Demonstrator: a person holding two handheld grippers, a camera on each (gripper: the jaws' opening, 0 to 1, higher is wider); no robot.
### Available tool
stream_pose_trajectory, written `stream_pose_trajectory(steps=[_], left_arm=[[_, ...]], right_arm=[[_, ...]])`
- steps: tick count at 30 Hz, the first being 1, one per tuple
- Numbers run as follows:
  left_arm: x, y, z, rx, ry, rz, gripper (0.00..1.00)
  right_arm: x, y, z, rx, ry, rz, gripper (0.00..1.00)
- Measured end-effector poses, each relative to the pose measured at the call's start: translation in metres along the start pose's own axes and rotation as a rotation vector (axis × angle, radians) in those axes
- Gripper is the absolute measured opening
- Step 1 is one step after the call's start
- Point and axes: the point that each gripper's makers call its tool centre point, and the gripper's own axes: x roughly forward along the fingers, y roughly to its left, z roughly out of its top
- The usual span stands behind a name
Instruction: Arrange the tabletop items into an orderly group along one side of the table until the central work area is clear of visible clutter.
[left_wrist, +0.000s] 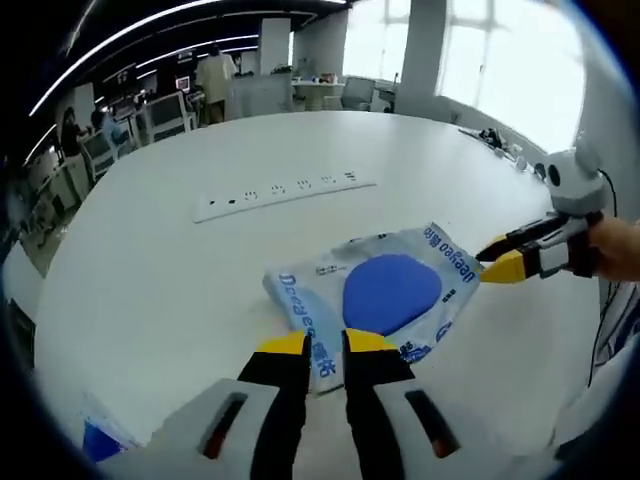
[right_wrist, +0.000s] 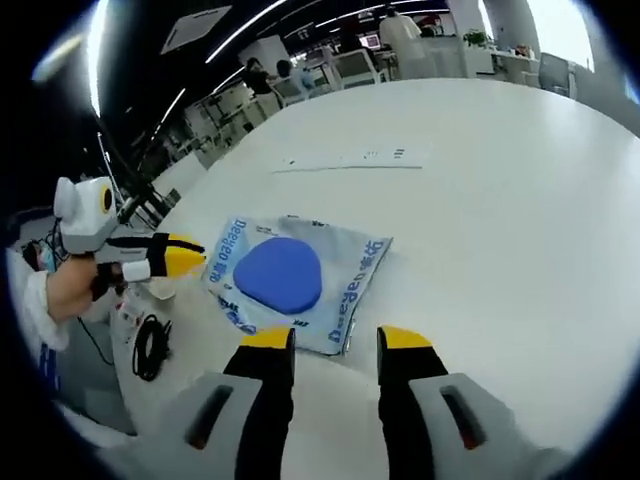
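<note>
In the left gripper view, the left gripper (left_wrist: 328, 344) sits at bottom centre with its jaws nearly together over the near edge of the blue-and-white packet (left_wrist: 375, 297); whether they pinch it I cannot tell. The right gripper (left_wrist: 500, 266) touches the packet's right corner, and a power strip (left_wrist: 285, 195) lies above. In the right gripper view, the right gripper (right_wrist: 334, 342) is spread open and empty just below the packet (right_wrist: 290, 280) at centre, while the left gripper (right_wrist: 180, 258) comes in from the left.

White round table, few items on it

Large white table (left_wrist: 180, 270) carries a flat pale-blue printed packet (left_wrist: 375, 290) with a dark blue oval centre, near the edge; a long white power strip (left_wrist: 285, 193) lies well apart, toward the table's middle. Another small blue-and-white packet (left_wrist: 100, 435) sits at the near edge. Right gripper view: same packet (right_wrist: 290, 280), strip (right_wrist: 350, 158).
</note>
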Motion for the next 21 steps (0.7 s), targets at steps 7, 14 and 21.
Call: stream_pose_trajectory(steps=[7,14,21], left_arm=[[-0.031,0.002,0.020,-0.006,-0.107,0.004,0.76],[-0.053,0.005,0.020,-0.018,-0.129,0.011,0.96],[-0.065,0.009,0.017,-0.014,-0.130,0.029,0.92]], right_arm=[[-0.029,0.019,0.014,0.027,-0.119,0.077,0.70],[-0.052,0.032,0.020,0.032,-0.182,0.104,0.88],[-0.060,0.039,0.021,0.028,-0.195,0.123,0.88]])
